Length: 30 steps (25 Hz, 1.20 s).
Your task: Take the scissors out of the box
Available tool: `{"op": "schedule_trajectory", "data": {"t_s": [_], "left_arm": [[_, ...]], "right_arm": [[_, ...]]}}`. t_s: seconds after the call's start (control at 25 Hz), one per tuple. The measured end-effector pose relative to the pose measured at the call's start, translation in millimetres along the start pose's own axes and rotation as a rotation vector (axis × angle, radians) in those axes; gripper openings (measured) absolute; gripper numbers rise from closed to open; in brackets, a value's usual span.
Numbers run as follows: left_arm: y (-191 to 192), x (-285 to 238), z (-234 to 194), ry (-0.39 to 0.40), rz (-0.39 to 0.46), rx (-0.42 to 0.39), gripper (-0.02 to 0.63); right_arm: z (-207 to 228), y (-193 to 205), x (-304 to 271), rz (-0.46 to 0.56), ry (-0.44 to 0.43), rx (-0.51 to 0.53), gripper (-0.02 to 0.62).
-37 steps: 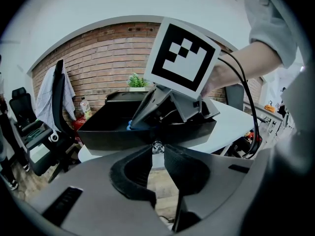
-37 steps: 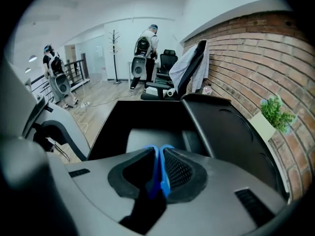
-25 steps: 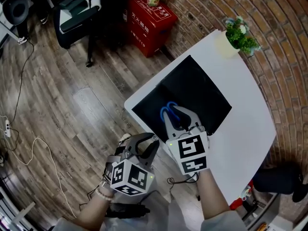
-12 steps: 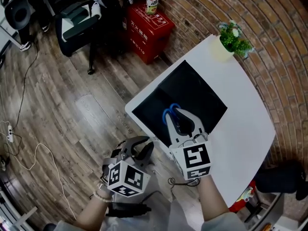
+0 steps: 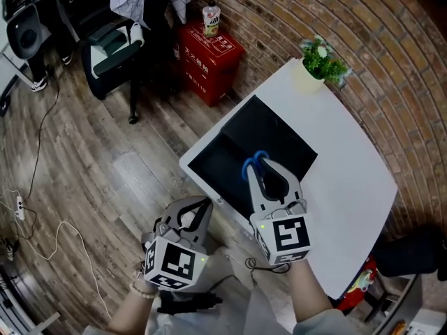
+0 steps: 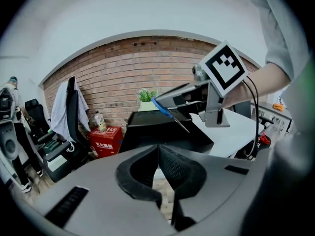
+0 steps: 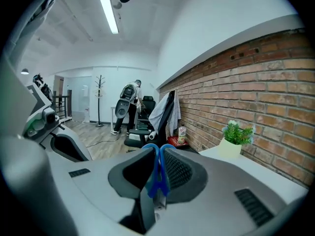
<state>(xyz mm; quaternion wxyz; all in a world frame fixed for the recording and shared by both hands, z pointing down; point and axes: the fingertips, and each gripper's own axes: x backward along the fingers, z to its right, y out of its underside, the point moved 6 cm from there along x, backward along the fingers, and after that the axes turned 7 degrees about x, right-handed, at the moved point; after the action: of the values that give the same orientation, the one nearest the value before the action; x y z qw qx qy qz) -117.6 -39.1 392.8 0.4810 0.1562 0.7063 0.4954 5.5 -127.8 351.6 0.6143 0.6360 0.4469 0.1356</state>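
White table (image 5: 353, 169): black box (image 5: 279, 142), potted plant (image 5: 318, 63).

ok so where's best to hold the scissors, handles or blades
The blue handles, just below the loops, pinched across their flat sides, as the right gripper holds the scissors now. Come from the blade end so the loops poke past the jaws. The handles are broad and flat; the blades are thin and would likely slip.

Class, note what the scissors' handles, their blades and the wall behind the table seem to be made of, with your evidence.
Scissors handles: probably plastic; uniformly bright blue and smooth.
Blades: likely metal; thin, grey, tapering to a point.
Wall: brick; reddish blocks with pale mortar lines, matte.
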Motion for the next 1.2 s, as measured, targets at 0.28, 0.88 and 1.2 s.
{"op": "schedule_trajectory", "data": {"t_s": [0.28,0.88,1.2], "left_arm": [[-48,18,9,-0.029,0.078,-0.023,0.018],[-121,52,68,-0.013,0.243,-0.034,0.018],[-129,64,93,0.008,0.277,-0.058,0.018]], "right_arm": [[22,-20,42,0.077,0.080,-0.044,0.071],[53,-22,171,0.146,0.207,-0.061,0.071],[55,-12,222,0.147,0.246,-0.056,0.071]]}}
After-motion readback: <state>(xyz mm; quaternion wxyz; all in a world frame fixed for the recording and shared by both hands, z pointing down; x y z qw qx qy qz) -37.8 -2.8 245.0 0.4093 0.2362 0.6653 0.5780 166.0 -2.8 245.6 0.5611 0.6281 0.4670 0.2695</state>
